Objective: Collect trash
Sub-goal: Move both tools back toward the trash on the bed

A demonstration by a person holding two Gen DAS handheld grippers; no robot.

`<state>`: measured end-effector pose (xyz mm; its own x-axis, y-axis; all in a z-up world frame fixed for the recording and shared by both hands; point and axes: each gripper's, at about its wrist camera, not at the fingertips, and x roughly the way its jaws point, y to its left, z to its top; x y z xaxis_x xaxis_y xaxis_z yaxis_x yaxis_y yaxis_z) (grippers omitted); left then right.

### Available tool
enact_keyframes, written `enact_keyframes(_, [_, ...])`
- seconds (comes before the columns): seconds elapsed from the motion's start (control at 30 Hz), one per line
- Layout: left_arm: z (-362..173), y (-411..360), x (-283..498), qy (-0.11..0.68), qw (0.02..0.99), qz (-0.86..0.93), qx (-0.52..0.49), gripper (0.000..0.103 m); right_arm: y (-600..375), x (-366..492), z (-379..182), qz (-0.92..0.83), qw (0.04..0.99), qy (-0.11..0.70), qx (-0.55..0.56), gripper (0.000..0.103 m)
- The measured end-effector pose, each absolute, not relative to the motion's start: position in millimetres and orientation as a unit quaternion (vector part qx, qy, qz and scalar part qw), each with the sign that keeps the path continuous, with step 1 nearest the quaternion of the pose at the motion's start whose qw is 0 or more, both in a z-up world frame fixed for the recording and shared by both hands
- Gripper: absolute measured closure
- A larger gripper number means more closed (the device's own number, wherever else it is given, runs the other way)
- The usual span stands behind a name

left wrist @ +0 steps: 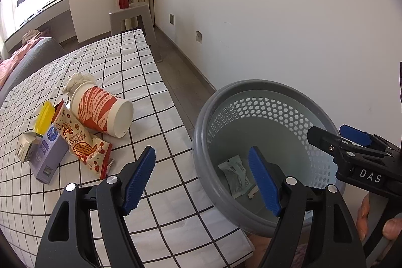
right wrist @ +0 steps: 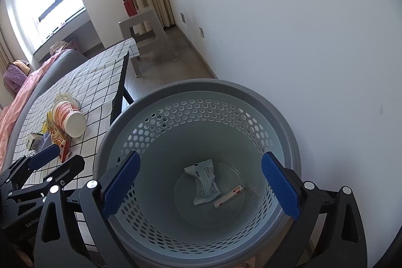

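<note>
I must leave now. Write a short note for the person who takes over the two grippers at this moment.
Left gripper: open, empty, above the table edge next to the bin.
Right gripper: open, empty, over the bin.
Done: a pale wrapper and a small card lie on the bin floor.
Left: on the checkered table a tipped paper cup, crumpled tissue, red snack packet, purple box, small carton.

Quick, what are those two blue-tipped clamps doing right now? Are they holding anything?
Left gripper: open, holding nothing, at the table edge beside the bin.
Right gripper: open, holding nothing, above the bin's mouth.
</note>
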<state>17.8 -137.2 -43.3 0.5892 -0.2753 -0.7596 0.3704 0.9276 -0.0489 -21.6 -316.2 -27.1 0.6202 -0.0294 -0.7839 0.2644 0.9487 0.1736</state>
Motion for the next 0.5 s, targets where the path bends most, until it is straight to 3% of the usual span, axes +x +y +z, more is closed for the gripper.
enact_keyframes(0.5, [-26.9, -56.1, 21.3, 0.412, 0.905, -0.101, 0.021, 0.03, -245.4, 0.3, -17.5, -0.014, 0.9, 0.423, 0.106, 0.008])
